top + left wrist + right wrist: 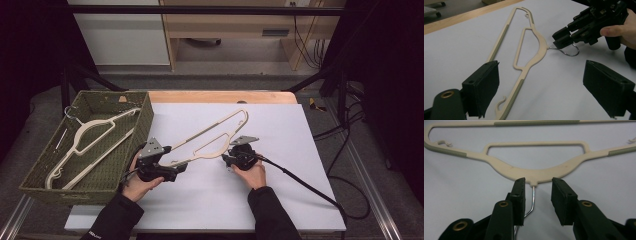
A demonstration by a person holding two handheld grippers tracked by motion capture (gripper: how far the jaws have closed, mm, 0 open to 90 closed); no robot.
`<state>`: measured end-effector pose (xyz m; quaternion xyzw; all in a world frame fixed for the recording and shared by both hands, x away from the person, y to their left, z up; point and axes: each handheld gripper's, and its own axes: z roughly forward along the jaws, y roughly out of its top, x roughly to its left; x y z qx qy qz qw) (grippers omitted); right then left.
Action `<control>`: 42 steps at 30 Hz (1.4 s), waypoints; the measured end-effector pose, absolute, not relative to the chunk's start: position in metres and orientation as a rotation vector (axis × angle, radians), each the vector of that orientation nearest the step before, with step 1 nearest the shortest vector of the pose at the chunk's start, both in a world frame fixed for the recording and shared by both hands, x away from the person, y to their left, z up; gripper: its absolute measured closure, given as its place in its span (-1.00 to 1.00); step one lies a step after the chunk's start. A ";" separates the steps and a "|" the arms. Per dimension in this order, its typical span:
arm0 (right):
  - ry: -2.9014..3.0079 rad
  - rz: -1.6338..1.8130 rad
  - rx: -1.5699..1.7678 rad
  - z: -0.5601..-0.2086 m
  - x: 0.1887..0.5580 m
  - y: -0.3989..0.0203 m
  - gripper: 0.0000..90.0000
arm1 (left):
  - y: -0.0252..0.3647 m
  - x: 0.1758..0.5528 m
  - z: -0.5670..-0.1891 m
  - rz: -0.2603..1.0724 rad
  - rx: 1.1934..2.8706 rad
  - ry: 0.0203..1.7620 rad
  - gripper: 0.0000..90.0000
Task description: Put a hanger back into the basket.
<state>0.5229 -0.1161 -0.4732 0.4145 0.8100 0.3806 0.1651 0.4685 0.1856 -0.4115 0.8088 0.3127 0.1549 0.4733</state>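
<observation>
hanger point(210, 140): cream plastic, flat frame with a straight bottom bar, curved shoulders and an inner cut-out window
grip strips point(535, 123): ribbed grey-green inserts on the bottom bar and on both shoulder ends
notches point(444, 143): small cream hooks curling inside each shoulder end
metal hook point(565, 51): thin silver wire rising from the neck, bent to one side
pose: lying flat, slanted across the sheet
place: on the white sheet point(280, 195), near its middle

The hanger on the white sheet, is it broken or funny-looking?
Nothing looks broken. The cream hanger lies flat and whole on the white sheet, slanted across it. Its wire hook sits between the right gripper jaws, which aren't pressing it yet. Two more hangers lie jumbled in the basket.
</observation>
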 end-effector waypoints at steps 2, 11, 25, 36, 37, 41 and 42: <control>2.321 1.082 1.217 -0.475 0.523 -0.114 0.52 | 0.185 0.469 -0.412 0.378 1.983 0.761 -0.70; 2.333 1.042 1.192 -0.481 0.524 -0.114 0.76 | 0.183 0.470 -0.414 0.378 1.989 0.767 -0.70; 2.339 1.049 1.279 -0.479 0.525 -0.113 0.98 | 0.175 0.472 -0.418 0.377 2.013 0.761 -0.69; 2.321 1.089 1.277 -0.468 0.523 -0.116 0.98 | 0.153 0.486 -0.423 0.374 2.056 0.750 -0.68; 2.319 1.086 1.277 -0.467 0.523 -0.116 0.98 | 0.149 0.490 -0.424 0.368 2.066 0.751 -0.67; 2.315 1.093 1.266 -0.463 0.522 -0.118 0.98 | 0.132 0.500 -0.428 0.376 2.114 0.739 -0.67; 2.315 1.093 1.266 -0.463 0.522 -0.118 0.98 | 0.129 0.502 -0.429 0.380 2.119 0.736 -0.67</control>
